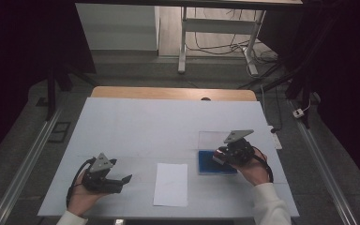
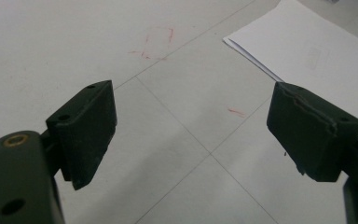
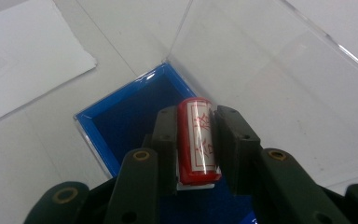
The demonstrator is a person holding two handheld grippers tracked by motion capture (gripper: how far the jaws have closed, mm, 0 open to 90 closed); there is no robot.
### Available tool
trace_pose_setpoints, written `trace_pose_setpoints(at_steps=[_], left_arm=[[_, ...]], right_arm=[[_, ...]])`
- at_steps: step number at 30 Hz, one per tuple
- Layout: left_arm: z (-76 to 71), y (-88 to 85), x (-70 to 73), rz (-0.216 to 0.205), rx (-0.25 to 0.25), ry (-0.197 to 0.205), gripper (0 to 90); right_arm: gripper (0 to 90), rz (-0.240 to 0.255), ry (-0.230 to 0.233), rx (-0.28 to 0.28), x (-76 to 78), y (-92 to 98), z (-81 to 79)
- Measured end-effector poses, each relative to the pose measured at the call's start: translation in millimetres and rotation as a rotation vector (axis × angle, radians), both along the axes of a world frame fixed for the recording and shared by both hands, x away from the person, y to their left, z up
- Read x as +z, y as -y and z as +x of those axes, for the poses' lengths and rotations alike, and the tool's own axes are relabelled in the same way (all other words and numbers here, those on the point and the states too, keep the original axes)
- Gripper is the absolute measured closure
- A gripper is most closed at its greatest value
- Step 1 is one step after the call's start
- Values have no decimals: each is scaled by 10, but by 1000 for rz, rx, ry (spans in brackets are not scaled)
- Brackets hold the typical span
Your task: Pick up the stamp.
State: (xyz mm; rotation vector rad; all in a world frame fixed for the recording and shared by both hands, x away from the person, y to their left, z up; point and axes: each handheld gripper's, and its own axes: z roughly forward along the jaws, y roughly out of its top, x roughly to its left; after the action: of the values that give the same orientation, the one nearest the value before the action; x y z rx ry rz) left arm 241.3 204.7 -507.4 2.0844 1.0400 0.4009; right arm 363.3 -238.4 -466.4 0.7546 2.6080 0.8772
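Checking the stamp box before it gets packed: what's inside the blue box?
Dark blue lining shows inside the blue box. The right claw, shut on a red stamp above it, covers the near part.

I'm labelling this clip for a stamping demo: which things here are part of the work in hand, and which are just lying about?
Part of the work:
- red stamp, clamped in the right hand-held gripper
- blue-lined box beneath it, clear lid open
- paper sheet, probably

Lying about:
- left hand-held gripper, open over bare table
- desk frame and cables on the floor
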Motion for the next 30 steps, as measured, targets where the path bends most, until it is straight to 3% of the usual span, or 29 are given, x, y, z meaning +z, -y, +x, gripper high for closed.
trace_pose_setpoints(at_steps=[5, 13, 18, 30], left_arm=[[-1, 5, -3, 5, 1, 2, 168], [2, -19, 0, -10, 5, -2, 166], [3, -31, 0, -19, 8, -5, 165], [4, -32, 8, -24, 7, -7, 166]], right_arm=[[703, -35, 25, 6, 3, -39, -26], [705, -26, 22, -2, 5, -37, -29], [706, 37, 16, 8, 61, -36, -50], [705, 120, 73, 18, 302, 13, -150]])
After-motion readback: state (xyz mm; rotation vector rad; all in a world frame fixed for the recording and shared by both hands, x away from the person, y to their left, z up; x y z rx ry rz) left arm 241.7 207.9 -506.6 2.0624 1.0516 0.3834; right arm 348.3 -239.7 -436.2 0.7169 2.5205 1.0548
